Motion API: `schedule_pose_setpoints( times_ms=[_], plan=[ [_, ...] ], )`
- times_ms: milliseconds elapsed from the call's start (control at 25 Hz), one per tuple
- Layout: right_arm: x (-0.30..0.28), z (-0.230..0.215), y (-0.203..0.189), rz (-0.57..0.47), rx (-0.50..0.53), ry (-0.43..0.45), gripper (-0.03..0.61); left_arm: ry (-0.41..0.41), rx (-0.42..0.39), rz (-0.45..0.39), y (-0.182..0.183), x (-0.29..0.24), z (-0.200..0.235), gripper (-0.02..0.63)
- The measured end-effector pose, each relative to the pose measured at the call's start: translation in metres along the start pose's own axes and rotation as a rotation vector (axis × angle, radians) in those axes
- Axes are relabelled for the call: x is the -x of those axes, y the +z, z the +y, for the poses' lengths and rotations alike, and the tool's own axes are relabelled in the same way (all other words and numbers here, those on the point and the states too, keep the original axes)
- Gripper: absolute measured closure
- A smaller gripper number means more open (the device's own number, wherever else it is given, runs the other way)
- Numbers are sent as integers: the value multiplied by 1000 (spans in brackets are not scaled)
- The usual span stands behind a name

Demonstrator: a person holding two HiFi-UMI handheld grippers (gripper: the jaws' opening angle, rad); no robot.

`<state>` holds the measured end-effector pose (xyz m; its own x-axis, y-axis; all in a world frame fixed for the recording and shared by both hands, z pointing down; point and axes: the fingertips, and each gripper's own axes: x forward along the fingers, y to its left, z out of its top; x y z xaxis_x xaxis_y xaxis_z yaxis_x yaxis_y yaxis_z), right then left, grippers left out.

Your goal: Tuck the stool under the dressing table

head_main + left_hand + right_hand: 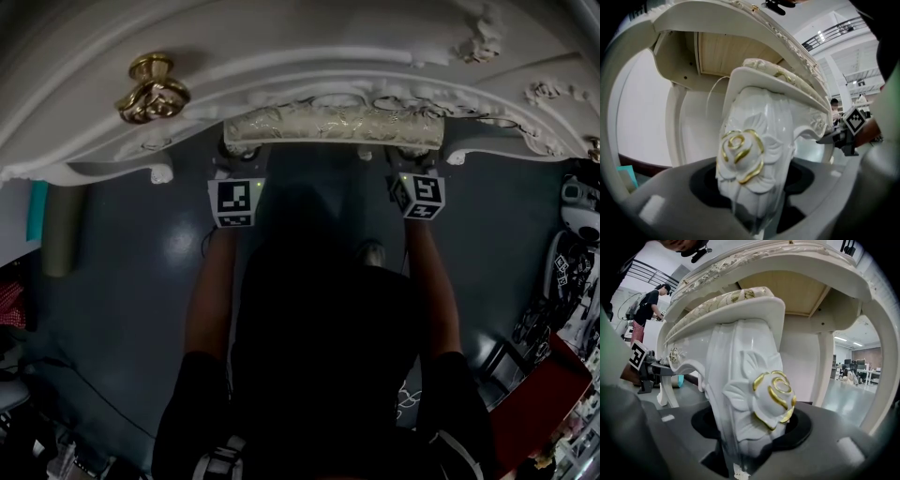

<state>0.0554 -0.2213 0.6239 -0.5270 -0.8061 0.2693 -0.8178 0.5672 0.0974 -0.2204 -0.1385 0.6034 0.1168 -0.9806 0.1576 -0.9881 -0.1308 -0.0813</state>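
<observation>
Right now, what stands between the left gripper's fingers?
The carved stool leg, with its gold-trimmed rose, stands between the fingers of the left gripper, which are closed on it. The left gripper view shows this.

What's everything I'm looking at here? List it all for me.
dressing table: one, white with gold trim, across the top of the head view.
handle: one plainly seen, gold, on the table's front, left.
stool: one, white with cream patterned cushion, mostly beneath the table's edge.
rose carvings: two, white and gold, one on each gripped stool leg.
floor: dark grey.
bystander: one, dark top, background.
left gripper: grey, clamped on a stool leg.
right gripper: grey, clamped on another leg.
</observation>
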Motion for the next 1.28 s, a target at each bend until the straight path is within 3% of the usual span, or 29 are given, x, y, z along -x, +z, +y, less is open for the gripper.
schedule_pose_setpoints(
  times_ms=[120,360,640,1280],
  plan=[
    [1,0,-5,34,-12,-11,328,0,-6,8,-2,1,-1,330],
    [0,5,-4,59,-6,-2,247,-27,2,24,-3,3,-3,329],
    [3,6,-8,84,-19,-14,215,-27,21,35,-8,10,-5,304],
    [36,7,-19,157,-53,-68,204,-37,54,68,-13,24,-1,305]
  ],
)
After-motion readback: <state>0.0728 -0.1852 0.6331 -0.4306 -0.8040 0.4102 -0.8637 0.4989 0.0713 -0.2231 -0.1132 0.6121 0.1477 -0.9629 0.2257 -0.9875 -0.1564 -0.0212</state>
